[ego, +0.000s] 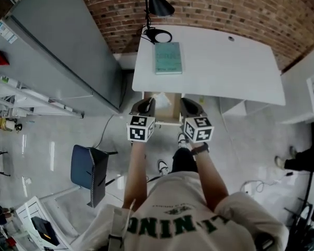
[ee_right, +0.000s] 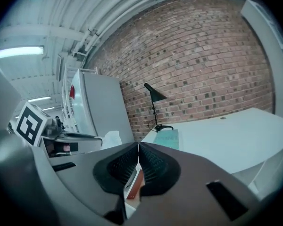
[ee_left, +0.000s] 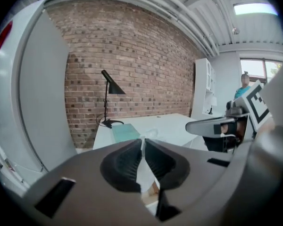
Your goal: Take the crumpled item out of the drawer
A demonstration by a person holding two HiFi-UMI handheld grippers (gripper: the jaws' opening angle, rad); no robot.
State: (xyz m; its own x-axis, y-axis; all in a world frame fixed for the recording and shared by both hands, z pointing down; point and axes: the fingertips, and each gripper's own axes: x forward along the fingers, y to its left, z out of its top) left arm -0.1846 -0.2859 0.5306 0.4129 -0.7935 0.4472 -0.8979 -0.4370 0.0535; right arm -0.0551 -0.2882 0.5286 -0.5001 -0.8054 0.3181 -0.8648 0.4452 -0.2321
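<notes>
So the left gripper [ego: 145, 102] [ee_left: 142, 149] has its jaws squeezed down on the crumpled item [ego: 160, 98] [ee_left: 150, 133] [ee_right: 111, 139] — a thin, whitish, wrinkly thing, with a bit poking out past the tips. It's over the open drawer [ego: 168, 110], right at the front edge of the white desk [ego: 225, 67], so it's in the jaws and not lying loose in there. The right gripper [ego: 188, 104] [ee_right: 138, 157] sits just beside it on the other side of the drawer, jaws closed together with nothing in them — you only see a sliver of brown drawer through the gap. Further back on the desk there's a teal book [ego: 168, 57] and a black lamp [ego: 156, 4] against the brick wall [ego: 220, 7].
</notes>
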